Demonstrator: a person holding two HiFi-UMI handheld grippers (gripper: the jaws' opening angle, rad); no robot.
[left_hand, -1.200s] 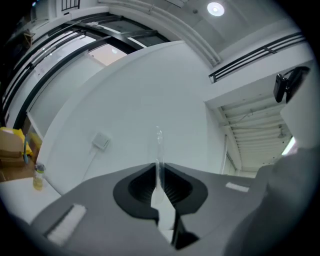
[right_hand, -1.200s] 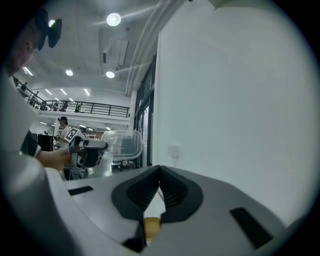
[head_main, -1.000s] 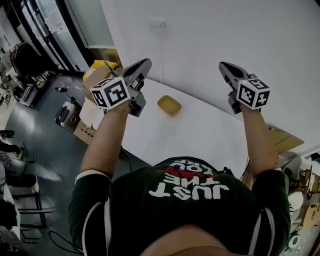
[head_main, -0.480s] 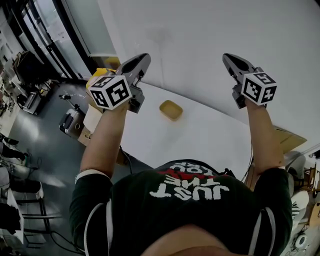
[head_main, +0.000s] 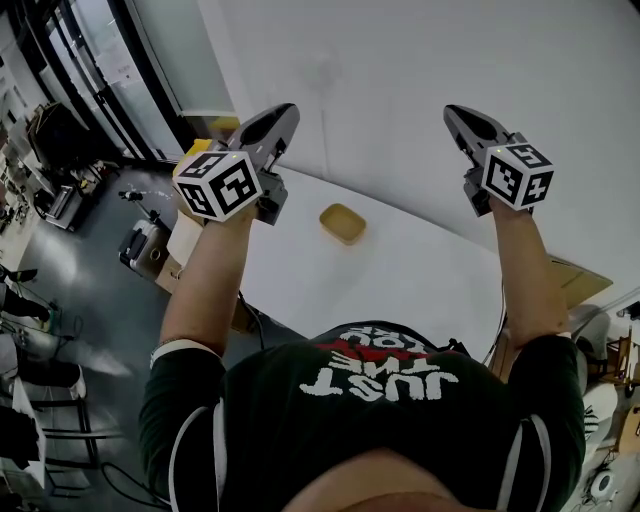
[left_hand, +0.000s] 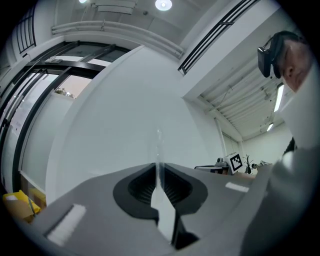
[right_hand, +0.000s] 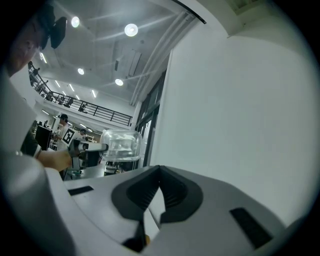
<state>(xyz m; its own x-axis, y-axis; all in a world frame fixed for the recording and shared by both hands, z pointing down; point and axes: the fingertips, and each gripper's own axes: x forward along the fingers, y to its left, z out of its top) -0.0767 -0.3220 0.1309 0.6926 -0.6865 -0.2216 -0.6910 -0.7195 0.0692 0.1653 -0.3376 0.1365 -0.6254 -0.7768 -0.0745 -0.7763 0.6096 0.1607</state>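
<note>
While both grippers hang in the air over the white table (head_main: 400, 275), the left gripper (left_hand: 159, 167) has its jaws clamped on the thin rim of a clear box (right_hand: 120, 145). In the left gripper view that rim stands straight up out of the closed jaws as a narrow glassy strip. The right gripper view shows the box whole, off to its left: rounded corners, see-through, sticking out from the left gripper's tip, clear of the table.

The right gripper (right_hand: 160, 172) has its jaws pressed together with nothing between them. It points up toward the white wall (right_hand: 240, 110).

From the head view the two grippers are well apart, one at each side, both aimed away from the person. A shallow yellow tray (head_main: 342, 223) lies on the table between and below them, touching neither. The person's black shirt (head_main: 380, 400) fills the lower part of that view.
</note>
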